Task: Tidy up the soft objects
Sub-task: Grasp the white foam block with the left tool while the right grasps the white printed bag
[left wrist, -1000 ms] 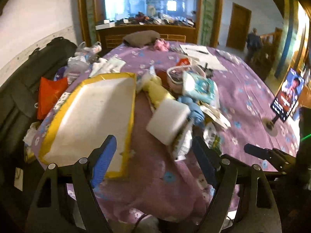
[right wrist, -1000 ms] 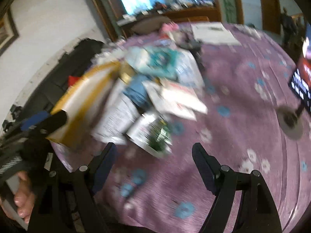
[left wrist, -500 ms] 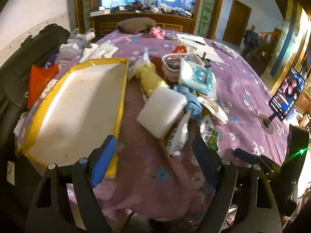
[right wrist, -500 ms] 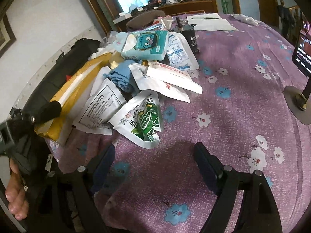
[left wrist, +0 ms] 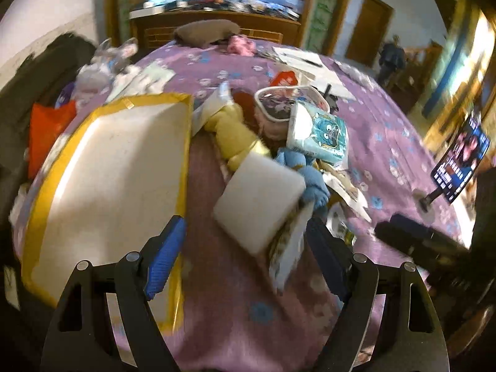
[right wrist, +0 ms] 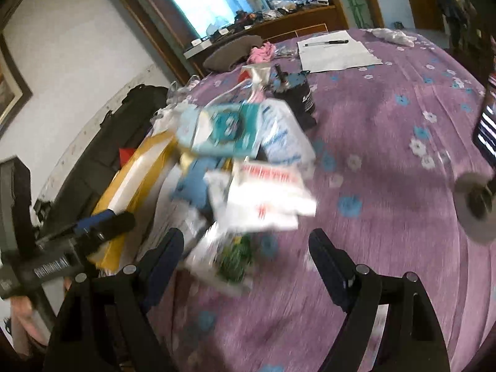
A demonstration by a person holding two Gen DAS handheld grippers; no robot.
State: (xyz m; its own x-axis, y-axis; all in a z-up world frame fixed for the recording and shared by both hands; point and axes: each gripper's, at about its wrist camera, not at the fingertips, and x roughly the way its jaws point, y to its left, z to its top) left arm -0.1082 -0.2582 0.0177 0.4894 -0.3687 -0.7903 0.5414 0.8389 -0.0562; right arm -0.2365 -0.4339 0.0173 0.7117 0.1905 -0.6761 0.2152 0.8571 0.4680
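Note:
A pile of soft things lies on the purple flowered tablecloth [left wrist: 235, 310]. In the left wrist view a white foam block [left wrist: 259, 204] sits just ahead of my open, empty left gripper [left wrist: 245, 260], with a yellow cloth [left wrist: 235, 136], a blue cloth [left wrist: 307, 173] and a teal tissue pack [left wrist: 322, 131] behind it. In the blurred right wrist view my open, empty right gripper [right wrist: 246, 263] hovers over a green-printed packet [right wrist: 232, 257], below white sachets [right wrist: 266, 198], the blue cloth [right wrist: 193, 189] and the tissue pack [right wrist: 223, 130].
A white foam tray with a yellow rim [left wrist: 108, 186] lies left of the pile. A phone on a stand [left wrist: 458, 164] is at the right. Papers with a pen [right wrist: 334, 51], a dark cup [right wrist: 299, 96] and a pink cloth [right wrist: 263, 52] sit farther back.
My left gripper has moved closer to the white foam block. My right gripper has moved forward over the packets, and its view is now blurred. Both grippers stay open.

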